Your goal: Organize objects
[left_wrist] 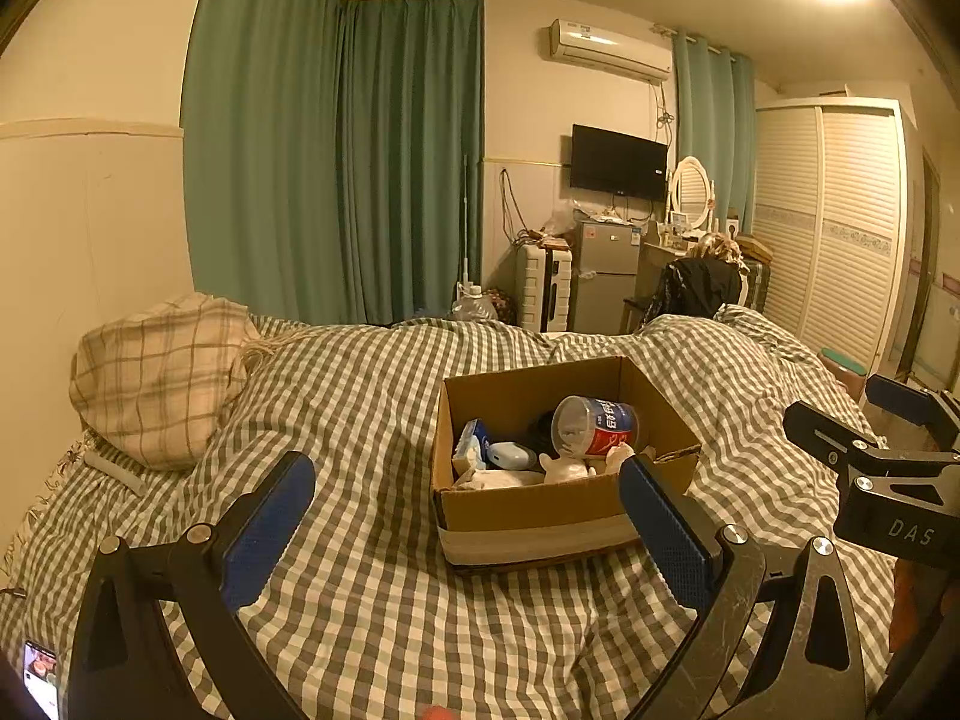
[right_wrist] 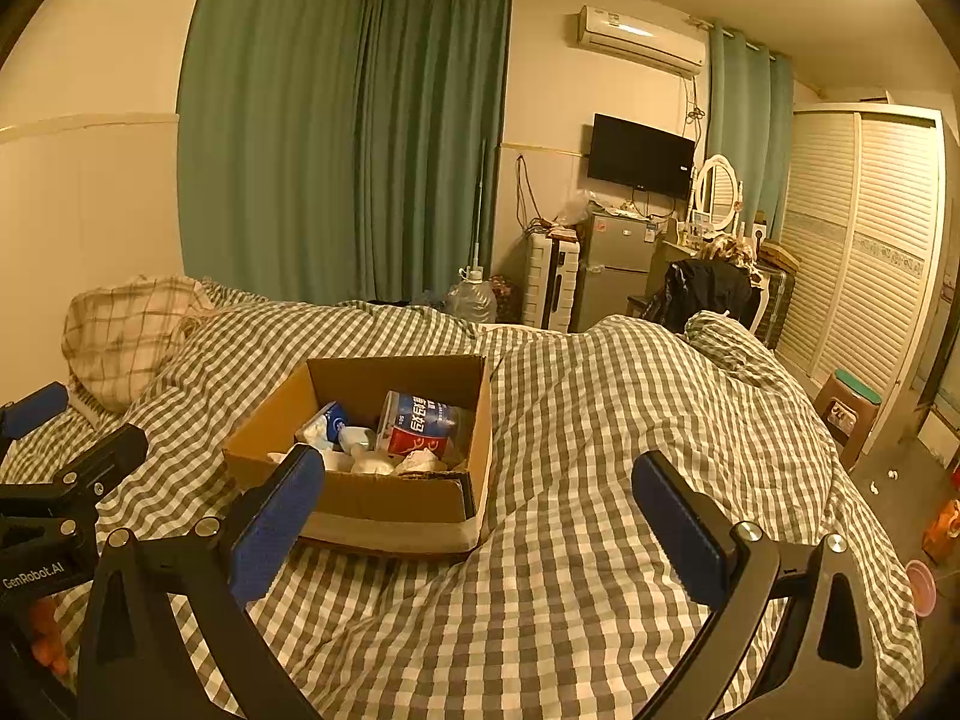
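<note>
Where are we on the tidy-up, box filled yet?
Looks mostly done: the cardboard box on the checked bedspread already holds a clear bottle with a red and blue label, a tissue pack and small white items. In hand: nothing; left gripper and right gripper are open and empty. Left: a pale tube by the pillow, possibly.

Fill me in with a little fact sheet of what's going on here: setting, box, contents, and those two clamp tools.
setting: bedroom, green-and-white checked quilt on the bed
box: open brown cardboard box resting on the quilt
contents: clear plastic jar with red-and-blue label lying on its side, blue-and-white packet, small white items
left gripper: jaws wide apart, holding nothing
right gripper: jaws wide apart, holding nothing
</note>
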### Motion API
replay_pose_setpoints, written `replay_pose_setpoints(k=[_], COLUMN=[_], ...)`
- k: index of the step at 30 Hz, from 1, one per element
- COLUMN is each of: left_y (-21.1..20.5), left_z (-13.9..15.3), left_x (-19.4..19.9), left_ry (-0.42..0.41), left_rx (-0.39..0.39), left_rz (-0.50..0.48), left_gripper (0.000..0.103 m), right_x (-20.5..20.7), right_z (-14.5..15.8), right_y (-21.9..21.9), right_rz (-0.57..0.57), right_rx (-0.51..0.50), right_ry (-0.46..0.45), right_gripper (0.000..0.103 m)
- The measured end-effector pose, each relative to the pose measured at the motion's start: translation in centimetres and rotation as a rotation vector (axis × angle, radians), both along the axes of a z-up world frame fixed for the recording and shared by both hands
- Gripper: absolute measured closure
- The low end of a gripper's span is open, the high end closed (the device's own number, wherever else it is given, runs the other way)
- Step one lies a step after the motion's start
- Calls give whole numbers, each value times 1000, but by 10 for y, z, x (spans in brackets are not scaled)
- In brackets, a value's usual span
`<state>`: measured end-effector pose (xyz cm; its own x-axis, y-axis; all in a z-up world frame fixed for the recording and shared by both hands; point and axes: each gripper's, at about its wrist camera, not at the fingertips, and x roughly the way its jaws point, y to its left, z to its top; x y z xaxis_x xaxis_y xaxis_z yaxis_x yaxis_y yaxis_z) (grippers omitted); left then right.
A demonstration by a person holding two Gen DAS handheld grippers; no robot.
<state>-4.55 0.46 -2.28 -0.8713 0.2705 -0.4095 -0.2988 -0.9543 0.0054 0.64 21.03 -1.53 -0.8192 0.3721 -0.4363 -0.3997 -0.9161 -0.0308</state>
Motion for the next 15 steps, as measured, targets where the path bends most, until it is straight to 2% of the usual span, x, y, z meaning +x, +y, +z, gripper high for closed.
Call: replay_pose_setpoints(k=[15], left_y=[-2], left_z=[1], left_x=[0], left_ry=[12], left_rx=[-7], left_rz=[-7], left_gripper=[0], right_x=[-1], right_z=[-2], right_y=[3], right_rz=[0], right_rx=[-2], right_ry=[-10], right_gripper=[0])
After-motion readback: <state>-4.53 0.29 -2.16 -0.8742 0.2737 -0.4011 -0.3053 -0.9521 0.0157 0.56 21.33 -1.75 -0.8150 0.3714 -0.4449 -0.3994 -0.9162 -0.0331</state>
